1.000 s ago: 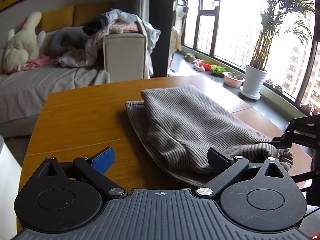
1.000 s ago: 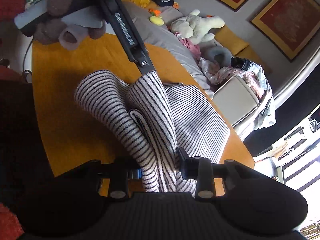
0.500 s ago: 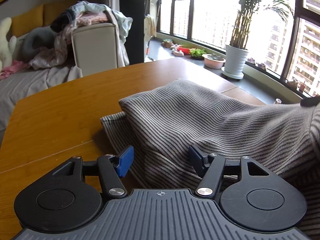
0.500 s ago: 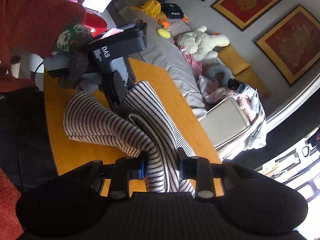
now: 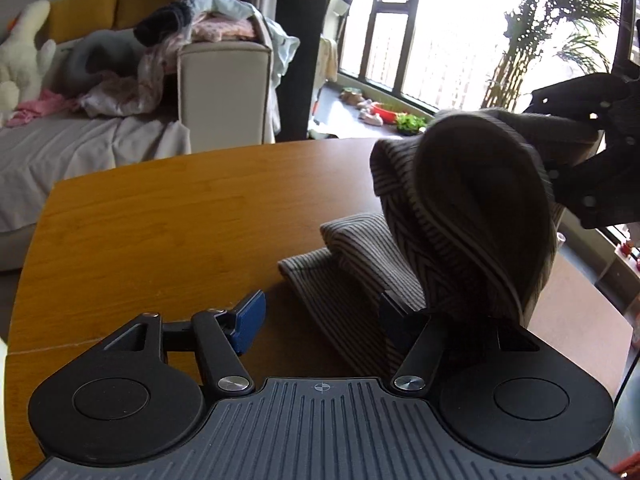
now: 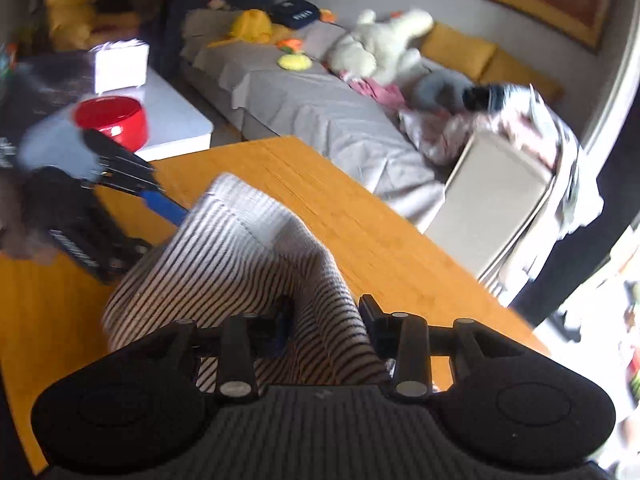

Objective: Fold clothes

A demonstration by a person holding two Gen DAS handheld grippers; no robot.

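Gripping a raised fold of the striped garment [image 6: 256, 264], the right claw [image 6: 324, 322] is easing apart; the left claw [image 5: 320, 316], opening, straddles its lower layers on the table [image 5: 160, 220].

**Striped garment bunched in right tool**

Right tool [image 6: 324, 320] w/ jaws opening, striped garment [image 6: 240, 256] bunched between them over the orange worktop [image 6: 360, 216]. Left tool [image 6: 132, 188] at 9 o'clock, touching the fabric. Red bowl [image 6: 112, 118] at 10; sofa [image 6: 320, 120] at 12.

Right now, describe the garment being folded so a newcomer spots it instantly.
Find the orange wooden table in front of the grey sofa. On it lies the striped knit garment, one end lifted. It is the only clothing on the table; the sofa pile is pink and pale, unstriped.
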